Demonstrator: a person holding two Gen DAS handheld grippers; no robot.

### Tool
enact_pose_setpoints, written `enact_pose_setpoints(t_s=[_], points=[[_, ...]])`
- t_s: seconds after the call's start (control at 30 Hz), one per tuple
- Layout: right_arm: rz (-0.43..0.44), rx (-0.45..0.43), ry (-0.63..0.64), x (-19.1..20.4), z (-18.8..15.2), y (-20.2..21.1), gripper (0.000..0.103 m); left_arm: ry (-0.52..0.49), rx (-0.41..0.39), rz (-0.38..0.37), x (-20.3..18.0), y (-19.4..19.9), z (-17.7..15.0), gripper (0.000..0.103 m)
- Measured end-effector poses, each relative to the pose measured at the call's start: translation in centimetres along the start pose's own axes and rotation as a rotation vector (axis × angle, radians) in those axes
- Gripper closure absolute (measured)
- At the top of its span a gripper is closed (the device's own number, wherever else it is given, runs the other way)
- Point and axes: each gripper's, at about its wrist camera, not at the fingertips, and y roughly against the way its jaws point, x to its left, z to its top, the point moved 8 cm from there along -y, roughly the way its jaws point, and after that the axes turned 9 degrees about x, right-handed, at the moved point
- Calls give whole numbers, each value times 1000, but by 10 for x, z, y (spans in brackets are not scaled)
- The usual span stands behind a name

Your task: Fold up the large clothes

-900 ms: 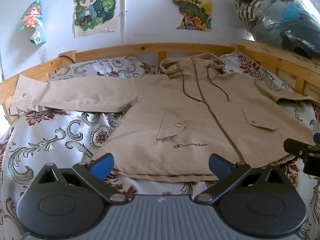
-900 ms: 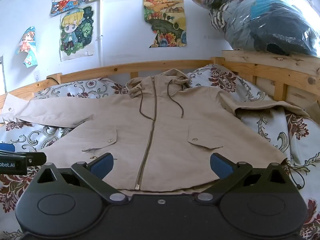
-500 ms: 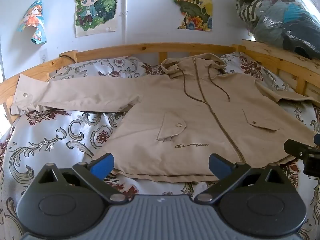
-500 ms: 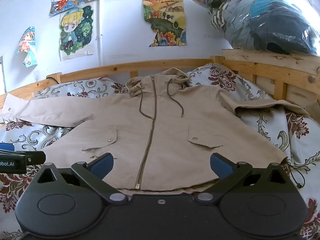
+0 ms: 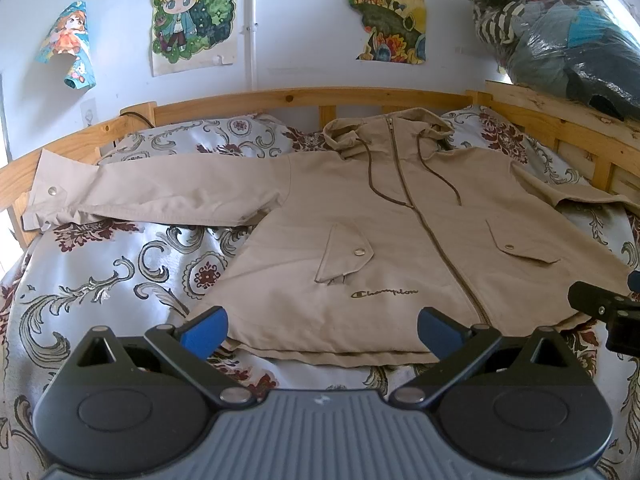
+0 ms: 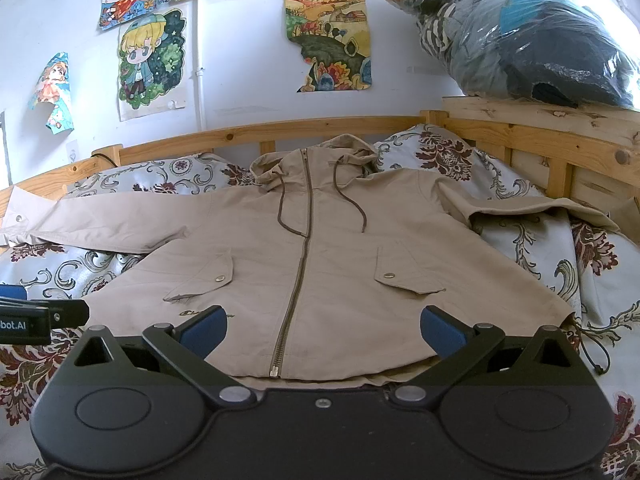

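Note:
A beige hooded zip jacket (image 5: 400,216) lies spread flat, front up, on the bed; it also shows in the right wrist view (image 6: 320,248). Its left sleeve (image 5: 160,196) stretches out to the left rail, and its right sleeve (image 6: 532,206) lies bent toward the right rail. My left gripper (image 5: 322,330) is open and empty, just short of the hem's left part. My right gripper (image 6: 324,330) is open and empty, just short of the hem near the zipper's bottom end. Each gripper shows at the edge of the other's view.
The bed has a floral sheet (image 5: 100,272) and a wooden rail (image 5: 280,98) along the back and right side. A plastic bag of clothes (image 6: 520,36) rests on the right rail's shelf. Posters (image 5: 192,16) hang on the white wall.

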Motion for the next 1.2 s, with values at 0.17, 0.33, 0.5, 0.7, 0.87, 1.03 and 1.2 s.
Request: enact_pose_setpoints(t_s=[0.17, 0.33, 0.5, 0.7, 0.87, 1.03, 1.2], points=[[0, 1, 0, 0, 0, 0, 1, -1, -1, 0, 0, 0, 0, 1], [-1, 2, 0, -1, -1, -1, 1, -1, -1, 1, 0, 0, 0, 1], [-1, 2, 0, -1, -1, -1, 1, -1, -2, 1, 0, 0, 0, 1], [-1, 3, 0, -1, -1, -1, 1, 0, -3, 1, 0, 0, 0, 1], [-1, 3, -1, -1, -1, -1, 1, 0, -2, 0, 6, 3, 1, 1], [-1, 4, -1, -1, -2, -1, 1, 1, -1, -2, 16, 5, 6, 1], [-1, 4, -1, -1, -2, -2, 1, 1, -1, -2, 15, 5, 6, 1]])
